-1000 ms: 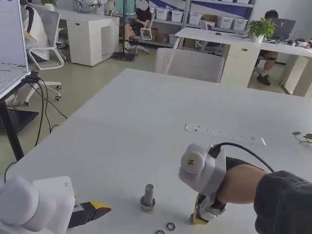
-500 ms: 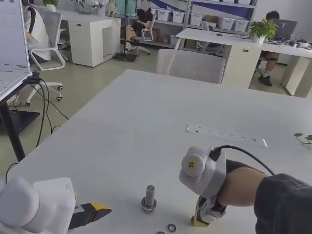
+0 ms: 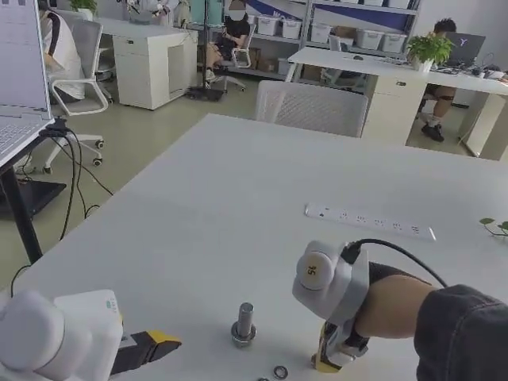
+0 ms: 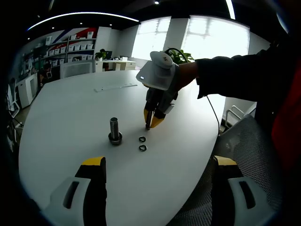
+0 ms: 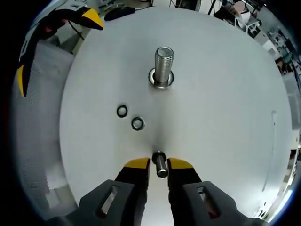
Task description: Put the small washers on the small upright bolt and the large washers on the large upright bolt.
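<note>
The large bolt (image 3: 244, 324) (image 4: 114, 131) (image 5: 162, 66) stands upright on the white table (image 3: 238, 206), with a ring at its base. Two small washers (image 5: 122, 111) (image 5: 137, 123) (image 4: 142, 143) lie flat just beside it; one washer (image 3: 279, 371) appears at the bottom of the head view. My right gripper (image 5: 160, 168) (image 3: 327, 362) (image 4: 151, 123) points down at the table, shut on the small bolt (image 5: 160, 162), which stands upright between its yellow tips. My left gripper (image 4: 160, 162) (image 3: 163, 343) hovers left of the large bolt, open wide and holding nothing.
A white power strip (image 3: 369, 222) (image 4: 115, 87) lies farther back on the table. A grey chair (image 3: 309, 107) stands at the far edge, a laptop (image 3: 16, 79) on a stand to the left. Plant leaves (image 3: 498, 226) reach in at the right edge.
</note>
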Demonstrator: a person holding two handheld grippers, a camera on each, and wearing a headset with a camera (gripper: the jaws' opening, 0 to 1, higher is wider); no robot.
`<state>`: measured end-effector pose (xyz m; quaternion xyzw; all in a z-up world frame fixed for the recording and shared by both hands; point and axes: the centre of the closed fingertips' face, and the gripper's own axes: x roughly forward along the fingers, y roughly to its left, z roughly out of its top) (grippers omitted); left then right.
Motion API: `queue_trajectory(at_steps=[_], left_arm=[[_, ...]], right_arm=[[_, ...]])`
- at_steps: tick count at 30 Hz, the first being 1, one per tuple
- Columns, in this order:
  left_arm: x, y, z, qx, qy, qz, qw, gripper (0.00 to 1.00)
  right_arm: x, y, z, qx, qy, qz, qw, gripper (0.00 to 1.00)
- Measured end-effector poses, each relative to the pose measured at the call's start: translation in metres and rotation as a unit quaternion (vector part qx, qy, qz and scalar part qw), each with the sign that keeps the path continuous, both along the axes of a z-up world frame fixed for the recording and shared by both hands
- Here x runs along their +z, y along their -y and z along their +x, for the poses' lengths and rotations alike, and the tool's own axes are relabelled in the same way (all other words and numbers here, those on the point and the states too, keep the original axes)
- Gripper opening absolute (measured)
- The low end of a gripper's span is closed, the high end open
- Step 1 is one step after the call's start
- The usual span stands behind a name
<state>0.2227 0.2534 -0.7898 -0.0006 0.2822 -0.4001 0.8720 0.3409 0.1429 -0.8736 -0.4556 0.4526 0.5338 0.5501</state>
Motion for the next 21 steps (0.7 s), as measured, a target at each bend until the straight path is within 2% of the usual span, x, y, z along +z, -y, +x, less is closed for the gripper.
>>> queue_trajectory(at_steps=[21], left_arm=[[0.001,0.002,0.0,-0.003,0.003,0.001,1.0,0.93]], right_arm=[[0.01,0.01,0.004,-0.017,0.007,0.013,0.9998,0.23]])
